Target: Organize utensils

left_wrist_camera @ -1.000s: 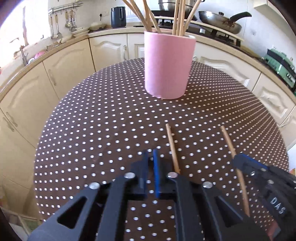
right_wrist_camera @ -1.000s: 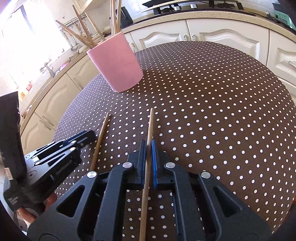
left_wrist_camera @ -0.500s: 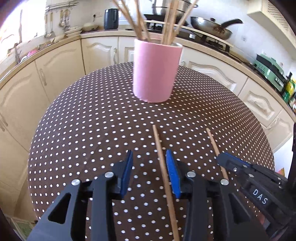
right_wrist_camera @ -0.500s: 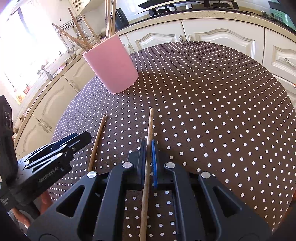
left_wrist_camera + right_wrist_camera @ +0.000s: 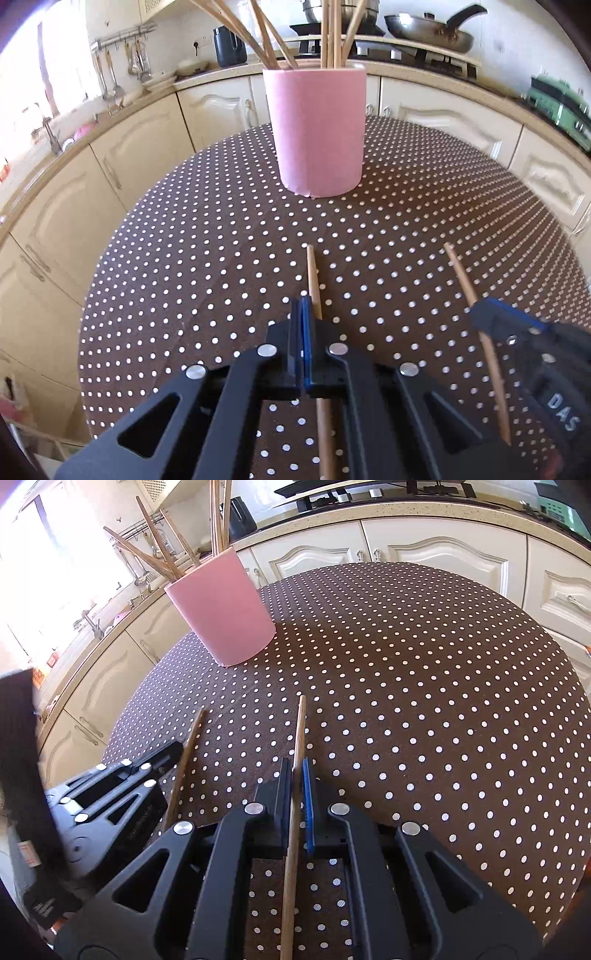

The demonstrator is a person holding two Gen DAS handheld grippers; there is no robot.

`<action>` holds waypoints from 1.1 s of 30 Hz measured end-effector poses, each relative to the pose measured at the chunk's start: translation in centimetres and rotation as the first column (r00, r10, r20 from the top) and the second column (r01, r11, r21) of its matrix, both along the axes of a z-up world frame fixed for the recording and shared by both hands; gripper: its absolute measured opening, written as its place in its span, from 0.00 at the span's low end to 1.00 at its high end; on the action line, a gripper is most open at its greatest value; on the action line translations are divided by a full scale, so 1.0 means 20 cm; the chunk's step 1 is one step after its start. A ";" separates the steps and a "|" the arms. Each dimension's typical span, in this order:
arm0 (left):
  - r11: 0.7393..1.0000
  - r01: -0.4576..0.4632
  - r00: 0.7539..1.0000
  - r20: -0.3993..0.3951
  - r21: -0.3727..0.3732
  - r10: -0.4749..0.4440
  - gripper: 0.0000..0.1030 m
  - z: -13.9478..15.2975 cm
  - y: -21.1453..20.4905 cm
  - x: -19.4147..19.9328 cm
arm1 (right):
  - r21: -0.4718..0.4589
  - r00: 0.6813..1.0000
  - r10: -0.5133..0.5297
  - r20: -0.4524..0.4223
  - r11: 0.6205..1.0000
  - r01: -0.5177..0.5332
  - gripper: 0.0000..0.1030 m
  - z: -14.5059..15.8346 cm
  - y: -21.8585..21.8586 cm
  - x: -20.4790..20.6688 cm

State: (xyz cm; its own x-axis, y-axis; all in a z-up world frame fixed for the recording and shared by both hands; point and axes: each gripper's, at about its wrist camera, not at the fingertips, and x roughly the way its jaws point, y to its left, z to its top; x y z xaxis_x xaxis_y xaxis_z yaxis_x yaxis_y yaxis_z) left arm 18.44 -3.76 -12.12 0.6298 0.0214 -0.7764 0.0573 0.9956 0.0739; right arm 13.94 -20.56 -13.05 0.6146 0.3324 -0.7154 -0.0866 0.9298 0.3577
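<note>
Already most chopsticks stand in the pink cup [image 5: 317,129] at the upper centre of the left view; two are left outside it. The right gripper [image 5: 297,775] is clamped on one chopstick [image 5: 295,812], low centre of its view. The left gripper [image 5: 304,314] has its fingers pressed together, and the other chopstick [image 5: 314,280] lies just right of them on the table [image 5: 184,277], apparently missed. Both must yet go into the cup. Cabinets [image 5: 122,158] ring the table; nothing blocks the way.

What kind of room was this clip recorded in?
Almost certainly a home kitchen: cream cabinets under a curved countertop, a frying pan on a stove, and utensils hanging from a wall rail. The work happens on a polka-dot table.
</note>
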 end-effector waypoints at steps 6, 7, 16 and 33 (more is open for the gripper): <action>0.991 0.055 0.998 0.030 -0.122 -0.052 0.03 0.06 0.09 -0.04 | 0.008 1.000 0.000 -0.002 1.000 0.000 0.06 -0.01 0.00 0.00; 0.989 0.064 0.998 0.036 -0.135 -0.059 0.03 0.07 0.10 -0.05 | 0.005 1.000 0.000 -0.001 1.000 0.000 0.06 -0.01 0.00 0.00; 0.989 0.085 0.996 -0.027 -0.123 -0.089 0.38 0.00 0.03 0.00 | 0.012 1.000 -0.001 -0.002 1.000 0.001 0.07 -0.01 0.00 0.00; 0.998 -0.035 0.999 0.013 -0.047 0.036 0.06 0.03 0.08 0.02 | 0.016 1.000 -0.003 0.029 1.000 0.002 0.06 0.04 0.02 0.01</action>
State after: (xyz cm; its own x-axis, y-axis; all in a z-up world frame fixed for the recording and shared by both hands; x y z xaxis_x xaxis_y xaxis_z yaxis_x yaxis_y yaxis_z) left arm 18.92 -2.18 -11.57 0.6401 0.0082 -0.7682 0.0211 0.9994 0.0282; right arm 14.07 -20.18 -12.33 0.6359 0.3424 -0.6916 -0.0950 0.9241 0.3702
